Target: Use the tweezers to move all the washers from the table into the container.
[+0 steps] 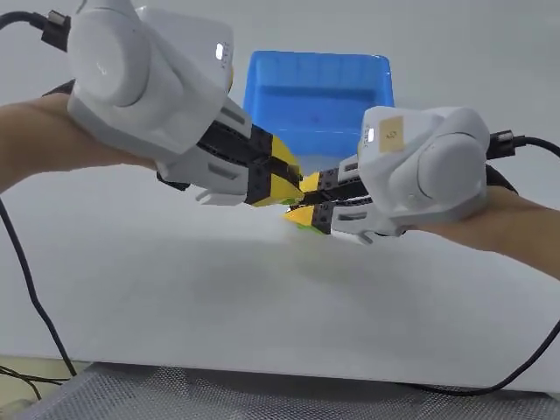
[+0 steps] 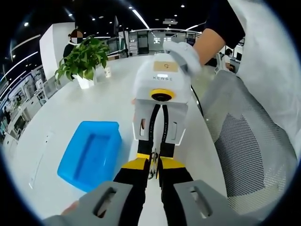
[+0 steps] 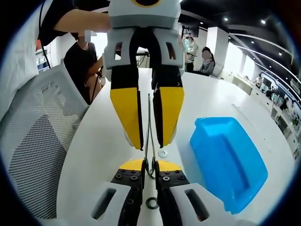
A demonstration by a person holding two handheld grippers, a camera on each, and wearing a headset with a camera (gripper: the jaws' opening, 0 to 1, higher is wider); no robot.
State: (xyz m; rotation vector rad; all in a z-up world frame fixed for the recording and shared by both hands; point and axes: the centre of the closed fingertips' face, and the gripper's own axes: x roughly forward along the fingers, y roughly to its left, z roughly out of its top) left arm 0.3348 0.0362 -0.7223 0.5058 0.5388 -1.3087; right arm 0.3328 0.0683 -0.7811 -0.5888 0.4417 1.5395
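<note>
My two grippers meet tip to tip over the white table (image 1: pixel 175 289). The left gripper (image 1: pixel 287 175) comes from the left, the right gripper (image 1: pixel 308 210) from the right. Thin metal tweezers (image 3: pixel 149 127) run between both pairs of jaws. My right gripper (image 3: pixel 150 170) is shut on their looped end. The left gripper (image 2: pixel 153 165) has its yellow-tipped jaws close around the tweezers' arms (image 2: pixel 153 170). One washer (image 3: pixel 163 153) lies on the table just past the tips, and a dark washer (image 3: pixel 152 203) lies under my right jaws. The blue container (image 1: pixel 319 96) (image 2: pixel 89 155) (image 3: pixel 230 160) stands behind.
A grey mesh chair (image 2: pixel 249 155) (image 3: pixel 42 155) stands at the table's near edge. A potted plant (image 2: pixel 84 59) sits far back on the table. Black cables (image 1: pixel 26 289) trail off both grippers. People sit in the background (image 3: pixel 82 61).
</note>
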